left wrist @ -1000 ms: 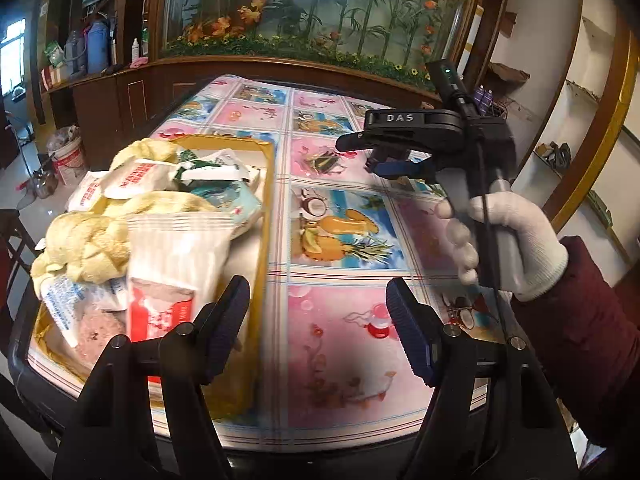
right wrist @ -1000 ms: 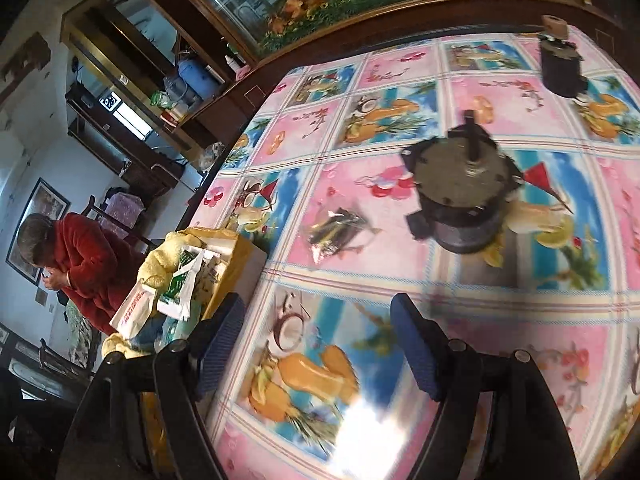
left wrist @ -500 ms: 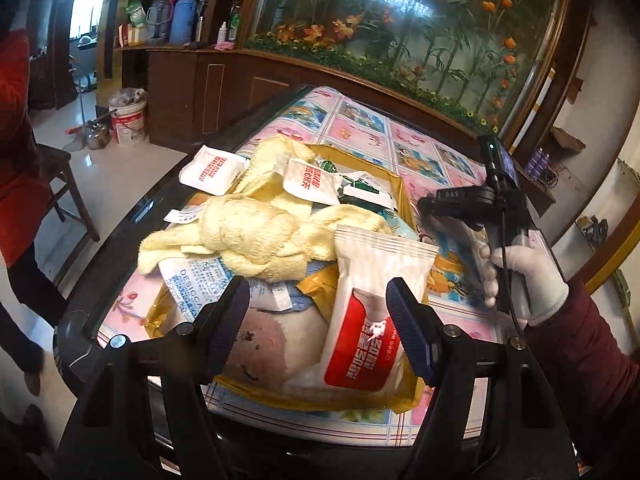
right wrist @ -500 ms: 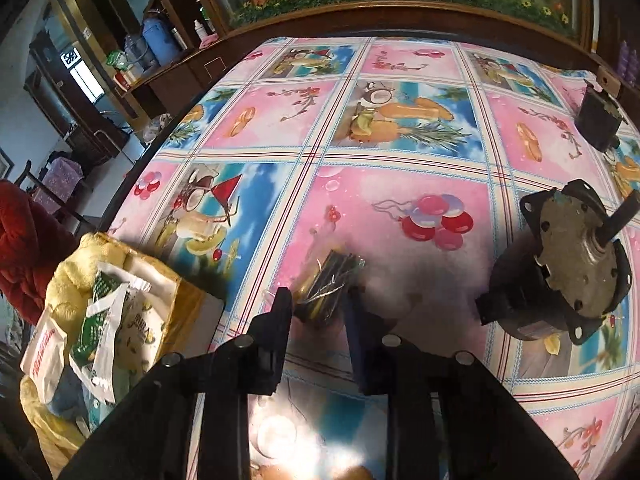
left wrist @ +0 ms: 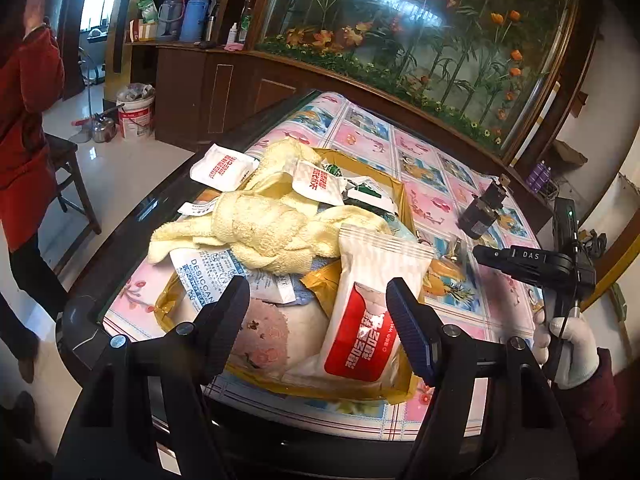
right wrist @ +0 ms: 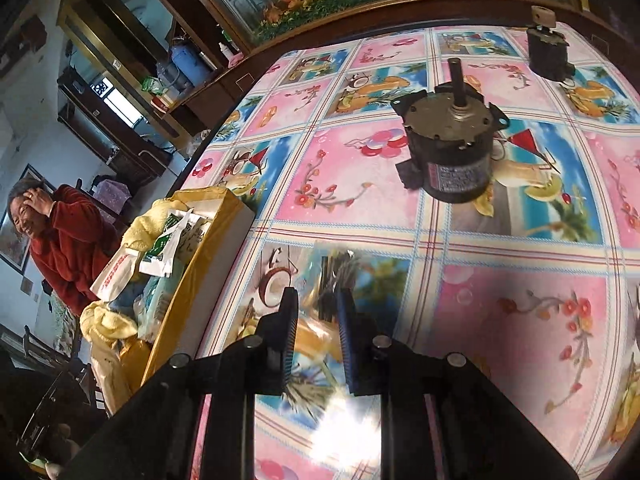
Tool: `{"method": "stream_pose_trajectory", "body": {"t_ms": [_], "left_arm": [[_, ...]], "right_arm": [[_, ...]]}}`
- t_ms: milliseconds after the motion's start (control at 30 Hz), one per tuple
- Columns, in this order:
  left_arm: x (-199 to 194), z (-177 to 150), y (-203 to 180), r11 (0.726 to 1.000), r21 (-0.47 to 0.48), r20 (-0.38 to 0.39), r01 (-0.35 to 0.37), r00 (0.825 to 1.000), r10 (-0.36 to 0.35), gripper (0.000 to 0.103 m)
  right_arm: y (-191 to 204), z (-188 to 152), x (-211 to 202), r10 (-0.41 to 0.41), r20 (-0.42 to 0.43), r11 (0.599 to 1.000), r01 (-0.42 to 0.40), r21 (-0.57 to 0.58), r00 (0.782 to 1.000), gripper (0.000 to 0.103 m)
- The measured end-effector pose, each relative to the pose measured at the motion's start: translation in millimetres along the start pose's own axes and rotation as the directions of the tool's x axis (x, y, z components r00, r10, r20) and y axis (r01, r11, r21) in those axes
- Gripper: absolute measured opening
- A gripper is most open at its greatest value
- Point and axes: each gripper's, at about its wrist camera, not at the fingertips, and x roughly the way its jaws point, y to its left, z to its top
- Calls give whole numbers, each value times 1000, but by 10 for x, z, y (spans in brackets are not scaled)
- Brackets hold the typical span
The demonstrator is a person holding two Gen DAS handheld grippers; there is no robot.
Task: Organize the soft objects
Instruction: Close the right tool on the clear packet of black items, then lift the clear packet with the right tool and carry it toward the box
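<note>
Table under a pink-and-blue picture cloth (right wrist: 360,184), aquarium cabinet behind. Right gripper (right wrist: 318,322): fingers nearly together, pinched on a small clear packet (right wrist: 334,280) of dark sticks, long axis pointing away along the fingers; its contents are blurred. Left gripper (left wrist: 318,320): fingers wide apart, holding nothing, above the yellow box (left wrist: 400,196) piled with a cream towel (left wrist: 264,228) and a red-and-white pouch (left wrist: 368,320) standing on end. Box floor hidden.

Yellow towel (left wrist: 264,228) and packets (left wrist: 372,308) heaped in box (left wrist: 402,196); contents partly hidden.
</note>
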Motion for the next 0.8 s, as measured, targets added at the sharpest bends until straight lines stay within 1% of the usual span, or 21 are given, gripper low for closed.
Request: {"method": "stream_pose_trajectory", "body": {"t_ms": [100, 200, 300, 367, 400, 433, 467, 500, 533, 567, 600, 633, 667, 700, 733, 767, 800], "left_arm": [[-37, -13, -58, 1000, 10, 4, 3, 1000, -3, 72], [-72, -28, -107, 1000, 22, 11, 5, 1000, -5, 72], [-98, -62, -211, 998, 55, 28, -5, 1000, 3, 72], [-89, -89, -327, 998, 60, 18, 15, 1000, -16, 72], [-45, -98, -373, 997, 41, -19, 62, 998, -61, 72], [16, -115, -410, 992, 18, -65, 124, 990, -123, 72], [75, -135, -462, 983, 4, -102, 186, 978, -185, 72], [130, -177, -524, 969, -3, -132, 246, 961, -245, 71], [154, -209, -575, 963, -1, -141, 271, 953, -269, 71], [156, -240, -637, 958, 13, -137, 287, 950, -282, 71], [133, -257, -694, 952, 29, -125, 305, 946, -299, 71], [108, -281, -755, 945, 51, -111, 323, 942, -316, 71], [80, -284, -808, 941, 69, -104, 332, 940, -324, 71], [70, -294, -862, 936, 86, -110, 342, 937, -332, 71], [96, -316, -933, 930, 108, -148, 352, 930, -335, 71], [129, -340, -1001, 926, 129, -187, 356, 925, -329, 71], [165, -375, -1069, 921, 154, -221, 358, 921, -321, 71]], "right_arm": [[-6, -138, -110, -5, 9, 1000, 5, -17, 1000, 18], [-18, -282, -179, -21, -4, 999, 21, -40, 1000, 19], [-85, -323, -248, -58, 21, 998, 59, -39, 998, 21], [-91, -310, -249, -97, 17, 995, 98, -35, 995, 31], [-80, -306, -247, -113, 16, 993, 113, -33, 993, 32], [-52, -315, -260, -124, 27, 991, 125, -38, 992, 32], [-13, -331, -290, -133, 52, 989, 136, -52, 990, 32], [63, -344, -335, -158, 99, 983, 166, -81, 983, 32], [105, -374, -378, -180, 138, 976, 195, -101, 974, 33], [161, -397, -426, -202, 188, 967, 226, -119, 961, 45], [192, -419, -476, -203, 239, 963, 238, -126, 950, 56], [172, -421, -495, -193, 265, 966, 231, -120, 945, 81], [121, -405, -502, -177, 273, 972, 212, -101, 946, 86], [35, -373, -482, -165, 241, 980, 186, -69, 956, 85], [-69, -338, -437, -137, 185, 989, 146, -37, 973, 85], [-144, -334, -413, -114, 157, 993, 117, -10, 981, 85], [-251, -340, -403, -113, 146, 994, 111, 24, 983, 85]]}}
